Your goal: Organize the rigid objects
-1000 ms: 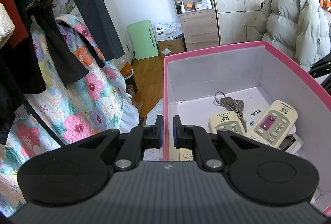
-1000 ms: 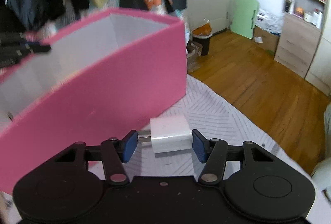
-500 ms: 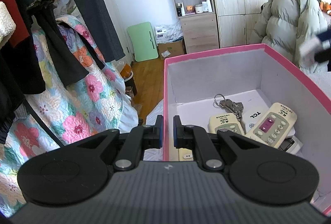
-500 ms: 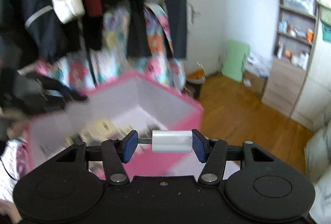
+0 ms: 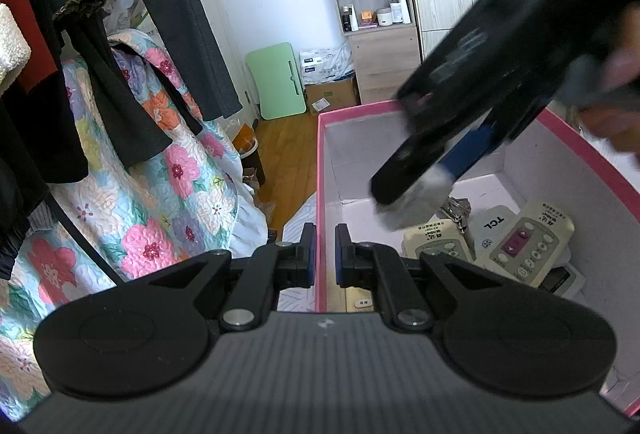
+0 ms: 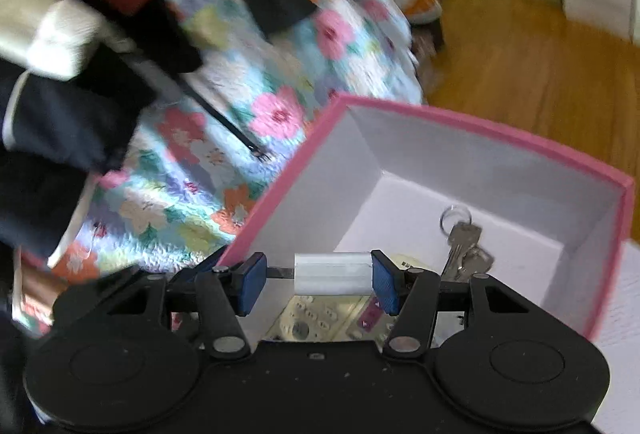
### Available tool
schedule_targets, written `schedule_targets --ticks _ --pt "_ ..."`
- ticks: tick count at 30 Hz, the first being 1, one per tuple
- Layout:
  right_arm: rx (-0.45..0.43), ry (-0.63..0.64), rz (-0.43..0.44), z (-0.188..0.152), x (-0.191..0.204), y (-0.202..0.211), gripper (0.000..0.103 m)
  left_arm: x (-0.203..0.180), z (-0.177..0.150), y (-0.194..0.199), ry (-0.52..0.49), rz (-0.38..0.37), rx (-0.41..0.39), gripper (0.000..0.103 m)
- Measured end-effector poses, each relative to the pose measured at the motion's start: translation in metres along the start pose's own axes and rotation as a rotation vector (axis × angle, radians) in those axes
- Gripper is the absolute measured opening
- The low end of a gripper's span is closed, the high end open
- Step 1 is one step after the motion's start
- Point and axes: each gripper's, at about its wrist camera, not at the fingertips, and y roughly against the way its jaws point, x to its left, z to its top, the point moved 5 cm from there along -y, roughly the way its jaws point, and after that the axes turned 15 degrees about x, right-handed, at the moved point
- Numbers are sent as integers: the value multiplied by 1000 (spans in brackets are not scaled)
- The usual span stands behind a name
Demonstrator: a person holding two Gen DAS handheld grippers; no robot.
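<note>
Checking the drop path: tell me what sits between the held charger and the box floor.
Right wrist view: under the charger in the right gripper lie remotes, covering that bit of the box floor.

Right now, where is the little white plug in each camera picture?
Left wrist view: the white charger plug is right of centre, blurred, held by the right gripper over the pink box, above the remotes.
Right wrist view: the plug is low in the middle, clamped between the blue pads, over the box's open top.
Shared landmark: the bunch of keys inside the box.
</note>
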Motion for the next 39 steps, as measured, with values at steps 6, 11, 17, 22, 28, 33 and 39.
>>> schedule_targets --ticks 6,11,17,22,28,33,39 --pt "59 -118 4 9 -19 -31 63 1 0 0 5 -9 -3 7" --pt "-6 -29 -85 5 -11 -19 64 1 0 0 2 -8 -3 8" --pt "-128 92 -165 -31 9 34 65 0 0 -1 -3 3 0 8" --pt "-256 138 -201 -86 17 84 65 0 -1 -1 5 5 1 8" --pt "-418 135 -226 -147 17 121 65 -1 0 -2 7 23 18 8" --pt "-494 100 -244 -180 12 134 65 2 0 5 32 22 14 8" --pt "-581 92 -301 -203 17 140 65 7 1 45 75 46 -37 12"
